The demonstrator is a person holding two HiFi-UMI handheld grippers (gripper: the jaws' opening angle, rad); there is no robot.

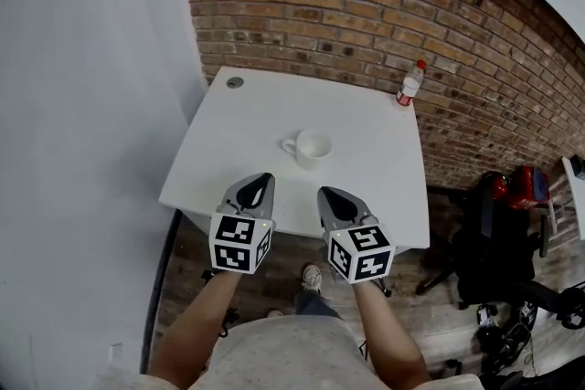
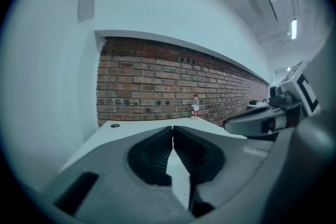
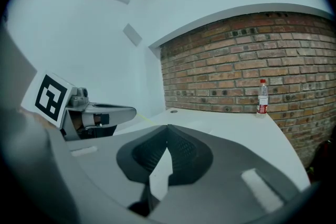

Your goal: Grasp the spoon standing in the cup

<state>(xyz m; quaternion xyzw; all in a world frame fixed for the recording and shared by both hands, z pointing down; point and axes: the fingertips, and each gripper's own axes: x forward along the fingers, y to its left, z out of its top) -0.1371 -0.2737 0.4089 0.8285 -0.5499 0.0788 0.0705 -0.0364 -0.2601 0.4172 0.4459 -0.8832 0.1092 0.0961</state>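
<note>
A white cup (image 1: 310, 148) with a handle on its left stands near the middle of the white table (image 1: 247, 119). I see no spoon in it from the head view. My left gripper (image 1: 266, 177) hovers over the table's near edge, jaws shut and empty. My right gripper (image 1: 323, 193) is beside it, also shut with nothing held. Both point toward the cup, which lies a short way beyond their tips. In the left gripper view the left gripper (image 2: 172, 128) has its tips touching; in the right gripper view the right gripper (image 3: 167, 127) does too. The cup is hidden in both gripper views.
A small plastic bottle (image 1: 410, 84) with a red cap stands at the table's far right corner against the brick wall (image 1: 384, 5). A round cable port (image 1: 235, 82) sits at the far left corner. Dark equipment (image 1: 498, 233) stands on the floor to the right.
</note>
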